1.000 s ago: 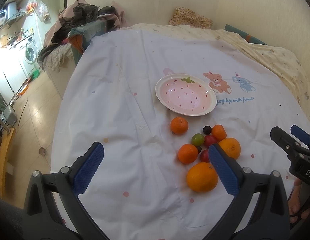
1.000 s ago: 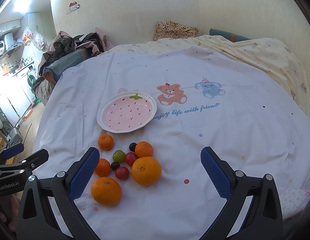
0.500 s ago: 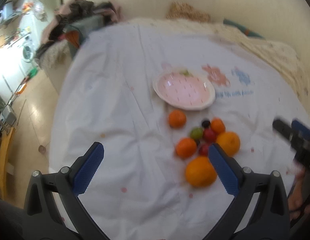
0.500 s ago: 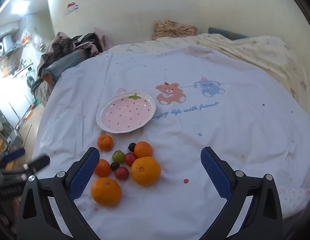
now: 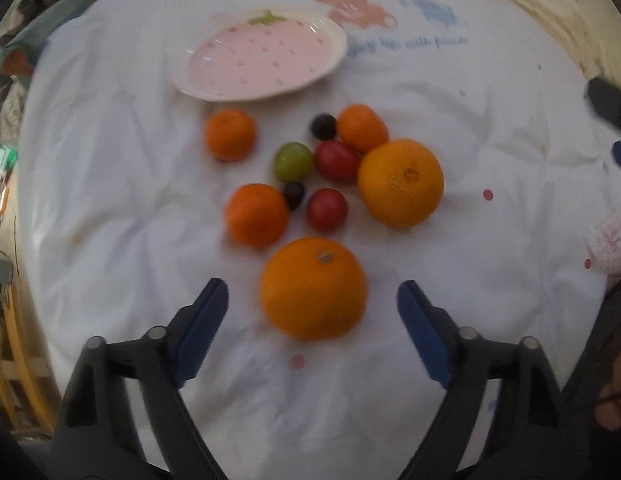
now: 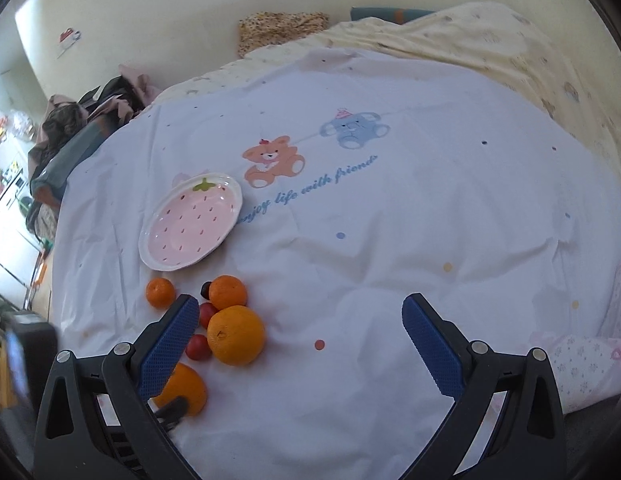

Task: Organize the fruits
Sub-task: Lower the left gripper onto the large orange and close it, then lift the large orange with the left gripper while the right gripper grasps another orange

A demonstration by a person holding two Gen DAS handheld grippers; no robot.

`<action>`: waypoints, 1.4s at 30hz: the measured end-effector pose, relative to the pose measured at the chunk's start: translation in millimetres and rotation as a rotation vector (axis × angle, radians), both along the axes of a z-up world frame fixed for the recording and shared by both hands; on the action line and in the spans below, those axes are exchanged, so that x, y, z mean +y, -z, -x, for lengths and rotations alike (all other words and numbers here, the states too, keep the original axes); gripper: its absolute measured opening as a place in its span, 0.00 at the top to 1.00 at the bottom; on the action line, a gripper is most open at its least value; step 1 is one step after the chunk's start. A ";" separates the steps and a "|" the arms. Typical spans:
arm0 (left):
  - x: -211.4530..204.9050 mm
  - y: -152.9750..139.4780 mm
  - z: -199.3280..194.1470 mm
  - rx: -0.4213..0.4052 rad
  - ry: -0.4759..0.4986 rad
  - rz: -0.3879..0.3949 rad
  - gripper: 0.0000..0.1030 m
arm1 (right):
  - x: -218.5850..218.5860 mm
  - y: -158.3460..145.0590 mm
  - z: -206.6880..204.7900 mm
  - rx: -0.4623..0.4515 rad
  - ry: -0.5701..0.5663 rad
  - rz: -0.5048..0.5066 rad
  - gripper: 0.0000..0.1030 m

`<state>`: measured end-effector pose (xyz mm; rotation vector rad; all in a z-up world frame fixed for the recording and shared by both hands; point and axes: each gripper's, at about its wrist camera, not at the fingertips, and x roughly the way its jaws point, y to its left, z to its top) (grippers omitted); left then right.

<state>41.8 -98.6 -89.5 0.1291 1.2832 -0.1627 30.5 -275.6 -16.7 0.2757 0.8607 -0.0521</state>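
A pink strawberry-shaped plate lies empty on the white sheet; it also shows in the right wrist view. Below it lies a cluster of fruit: two big oranges, three tangerines, red tomatoes, a green one and dark grapes. My left gripper is open, its blue pads either side of the nearest big orange, not touching it. My right gripper is open and empty over bare sheet, right of the fruit.
The sheet has a bear and elephant print. A pile of clothes lies at the far left edge, a pillow by the wall. The bed's left edge drops to the floor.
My left gripper has moved forward and down to the fruit; the nearest orange now sits between its open fingers. My right gripper has shifted a little right and tilted.
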 end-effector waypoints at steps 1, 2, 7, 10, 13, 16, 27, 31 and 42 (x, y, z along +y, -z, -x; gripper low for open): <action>-2.4 5.6 -4.1 0.011 -0.001 -0.013 0.21 | -1.6 -0.2 0.0 0.001 0.005 -0.004 0.00; -4.0 9.8 -5.5 0.026 0.001 -0.015 0.22 | -3.7 -0.8 0.2 0.001 0.009 -0.007 0.00; -3.5 25.6 -10.9 0.058 -0.013 -0.047 0.32 | -10.6 -0.5 -1.2 0.007 0.028 -0.023 0.00; -1.5 26.2 -12.7 0.056 -0.016 -0.021 0.40 | -12.0 0.7 -2.9 0.015 0.031 -0.037 0.00; 3.9 22.8 -10.3 0.058 -0.016 0.020 0.42 | -11.4 -0.5 -2.9 0.010 0.028 -0.038 0.00; 15.6 11.3 -7.7 0.050 -0.045 0.045 0.43 | -9.5 -1.5 -2.8 0.003 0.020 -0.030 0.00; 72.7 -57.4 12.7 -0.088 -0.084 0.099 0.43 | -1.4 5.7 -5.0 0.043 -0.003 -0.039 0.00; 88.4 -69.1 13.8 -0.153 -0.105 0.088 0.43 | 2.9 14.4 -7.6 0.083 -0.026 -0.053 0.00; 103.9 -64.2 8.8 -0.190 -0.170 0.125 0.43 | 64.7 53.2 -43.2 0.282 -0.449 0.191 0.00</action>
